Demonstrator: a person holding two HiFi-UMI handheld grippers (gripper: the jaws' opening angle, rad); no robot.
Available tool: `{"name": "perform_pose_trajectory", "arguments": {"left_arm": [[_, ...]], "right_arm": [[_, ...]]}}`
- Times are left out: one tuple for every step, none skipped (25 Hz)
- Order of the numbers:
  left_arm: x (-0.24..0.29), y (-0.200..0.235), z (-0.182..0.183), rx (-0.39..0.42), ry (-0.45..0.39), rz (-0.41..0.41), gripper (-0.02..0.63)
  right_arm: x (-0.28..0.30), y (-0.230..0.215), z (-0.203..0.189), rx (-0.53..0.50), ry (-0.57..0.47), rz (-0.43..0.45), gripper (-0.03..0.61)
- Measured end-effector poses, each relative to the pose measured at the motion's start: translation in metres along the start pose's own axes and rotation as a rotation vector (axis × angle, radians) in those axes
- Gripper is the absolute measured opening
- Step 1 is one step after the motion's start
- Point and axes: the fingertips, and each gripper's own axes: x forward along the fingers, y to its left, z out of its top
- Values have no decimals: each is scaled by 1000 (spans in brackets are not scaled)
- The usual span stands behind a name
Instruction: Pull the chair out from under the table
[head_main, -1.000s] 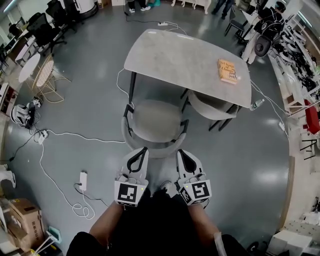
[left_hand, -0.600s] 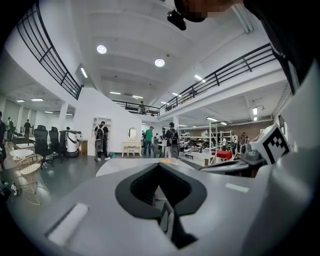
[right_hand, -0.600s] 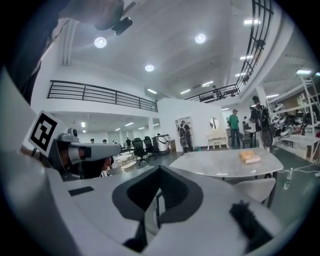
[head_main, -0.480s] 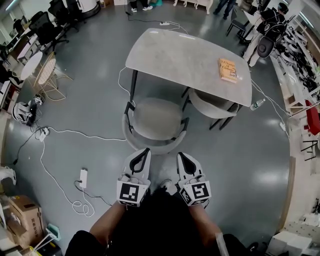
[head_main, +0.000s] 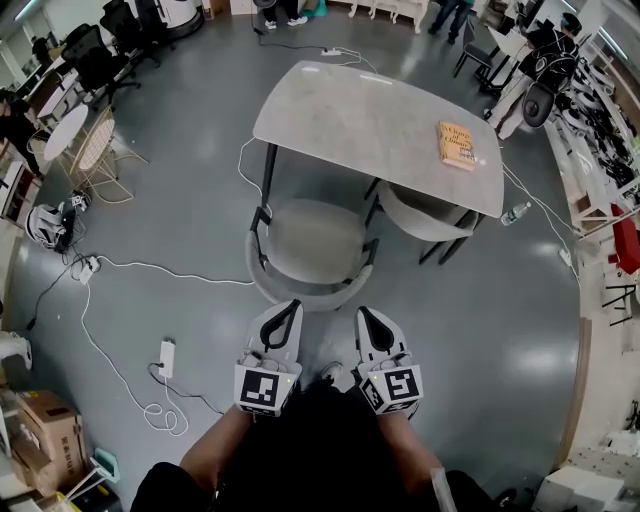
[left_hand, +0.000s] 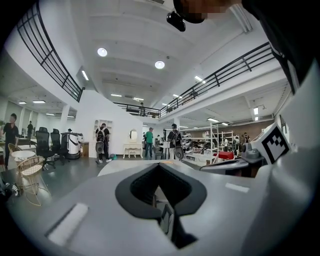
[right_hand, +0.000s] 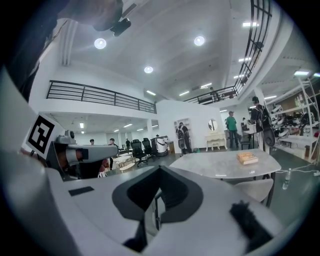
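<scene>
A grey armchair (head_main: 308, 243) stands on the floor, its seat mostly out from under the near edge of the grey table (head_main: 370, 120). Its curved backrest (head_main: 300, 296) faces me. My left gripper (head_main: 289, 306) and right gripper (head_main: 364, 314) are side by side just behind that backrest, both shut with nothing between the jaws. I cannot tell whether either tip touches the chair. In the left gripper view the left gripper (left_hand: 159, 167) is shut, with the table (left_hand: 122, 167) beyond it. In the right gripper view the right gripper (right_hand: 159, 169) is shut too, in front of the table (right_hand: 225, 162).
A second grey chair (head_main: 425, 215) stays tucked under the table's right side. A book (head_main: 456, 143) lies on the tabletop. White cables and a power strip (head_main: 166, 360) run over the floor at left. A bottle (head_main: 514, 209) stands by the table's right corner. Cardboard boxes (head_main: 40, 430) sit at lower left.
</scene>
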Motion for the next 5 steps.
{"name": "perform_pose_trajectory", "arguments": {"left_arm": [[0, 0, 0, 9, -4, -3, 9], [0, 1, -1, 27, -11, -8, 9], [1, 2, -1, 45, -18, -13, 9], [2, 3, -1, 59, -23, -17, 9], [2, 3, -1, 71, -28, -20, 9]], "right_arm": [[0, 0, 0, 0, -1, -1, 15], [1, 0, 1, 0, -3, -2, 15], [2, 0, 2, 0, -4, -2, 15], [2, -1, 2, -1, -5, -3, 15], [3, -1, 2, -2, -6, -3, 15]]}}
